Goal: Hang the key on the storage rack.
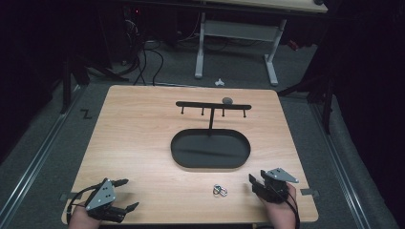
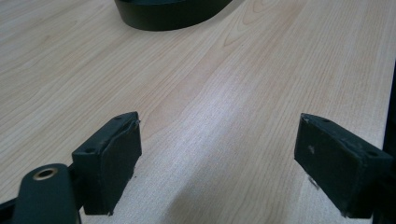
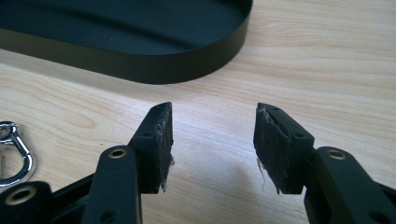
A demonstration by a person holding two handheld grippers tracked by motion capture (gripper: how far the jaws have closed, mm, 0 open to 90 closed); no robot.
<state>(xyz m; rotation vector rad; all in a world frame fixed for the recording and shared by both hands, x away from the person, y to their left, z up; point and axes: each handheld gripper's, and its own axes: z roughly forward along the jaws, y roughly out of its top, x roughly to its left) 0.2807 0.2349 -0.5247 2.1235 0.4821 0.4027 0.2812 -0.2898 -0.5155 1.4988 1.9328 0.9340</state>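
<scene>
Resting near the front edge of a wooden table (image 1: 133, 138), two hand-held grippers are waiting with nothing in them; between them, much nearer the right one, a small metal clip (image 1: 219, 191) is lying flat on the wood. The right gripper (image 1: 258, 183) is sitting just to the right of the clip, its jaws spread and pointing forward and left toward it; in the right gripper view the same gripper (image 3: 214, 140) is showing its worn pads (image 3: 164, 140) apart over bare wood, with the shiny clip (image 3: 16, 149) lying off to the left of them, not between them. The left gripper (image 1: 125, 194) is lying well apart from the clip, at the table's front left corner, jaws wide open and pointing right; in the left gripper view it (image 2: 219, 158) is facing bare wood. The clip's long axis seems to be running roughly left to right, though it is too small to be sure. Beyond the clip, a black oval tray (image 1: 179, 143) is sitting in the middle of the table, looking empty; from its far side a thin post is rising to a crossbar with hooks (image 1: 212, 106) hanging down, all bare. A reach for the clip is probably falling to the right hand, with a short shift leftward.
</scene>
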